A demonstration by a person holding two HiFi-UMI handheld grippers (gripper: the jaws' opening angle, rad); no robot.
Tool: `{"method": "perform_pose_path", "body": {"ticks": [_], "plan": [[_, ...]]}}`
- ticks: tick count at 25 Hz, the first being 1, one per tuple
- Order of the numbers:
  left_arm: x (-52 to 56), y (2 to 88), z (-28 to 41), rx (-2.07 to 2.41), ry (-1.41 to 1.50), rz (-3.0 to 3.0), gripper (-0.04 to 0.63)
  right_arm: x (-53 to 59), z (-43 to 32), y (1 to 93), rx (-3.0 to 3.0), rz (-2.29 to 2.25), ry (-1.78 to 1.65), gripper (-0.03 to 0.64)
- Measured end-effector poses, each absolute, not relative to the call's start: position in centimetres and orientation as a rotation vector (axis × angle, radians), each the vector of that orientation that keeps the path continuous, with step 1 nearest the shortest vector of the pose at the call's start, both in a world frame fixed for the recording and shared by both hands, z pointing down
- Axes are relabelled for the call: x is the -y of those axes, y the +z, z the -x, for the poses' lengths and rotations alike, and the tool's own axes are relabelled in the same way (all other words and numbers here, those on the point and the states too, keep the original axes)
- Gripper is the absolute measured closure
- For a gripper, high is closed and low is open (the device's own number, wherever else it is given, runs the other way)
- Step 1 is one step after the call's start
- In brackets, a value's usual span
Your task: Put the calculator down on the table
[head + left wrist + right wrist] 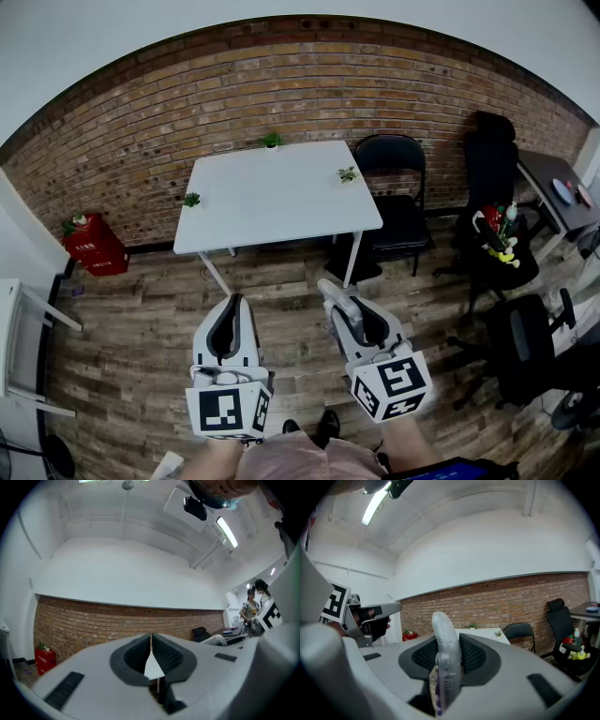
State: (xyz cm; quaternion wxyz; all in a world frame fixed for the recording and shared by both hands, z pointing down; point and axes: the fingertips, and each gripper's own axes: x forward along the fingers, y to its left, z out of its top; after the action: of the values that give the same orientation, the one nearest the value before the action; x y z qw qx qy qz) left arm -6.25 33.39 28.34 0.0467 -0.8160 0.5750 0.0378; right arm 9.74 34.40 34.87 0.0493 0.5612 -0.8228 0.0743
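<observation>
A grey calculator (pixel 338 300) stands on edge between the pads of my right gripper (pixel 343 309), which is shut on it. In the right gripper view the calculator (pixel 445 648) rises above the jaws of that gripper (pixel 446 657), thin side toward the camera. My left gripper (pixel 230 314) is level with it on the left, shut, with nothing between its pads (pixel 161 653). The white table (pixel 272 202) stands ahead of both grippers, against the brick wall, a stretch of wooden floor away. It shows beyond the calculator in the right gripper view as a white table (pixel 485 633).
Three small potted plants (pixel 271 141) sit at the table's edges. A black chair (pixel 394 187) stands to its right, with more chairs and a desk (pixel 558 192) further right. A red box (pixel 94 246) sits by the wall at left. A person (pixel 253 607) stands far off.
</observation>
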Motion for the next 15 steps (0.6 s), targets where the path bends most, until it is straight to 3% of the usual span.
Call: {"method": "perform_pose_path", "body": {"ticks": [15], "plan": [[-33.5,29.4,2.7,-1.797,0.072,2.464,0.574,-34.1,-13.3,35.0,2.567,-1.668,0.211,0.494]]}}
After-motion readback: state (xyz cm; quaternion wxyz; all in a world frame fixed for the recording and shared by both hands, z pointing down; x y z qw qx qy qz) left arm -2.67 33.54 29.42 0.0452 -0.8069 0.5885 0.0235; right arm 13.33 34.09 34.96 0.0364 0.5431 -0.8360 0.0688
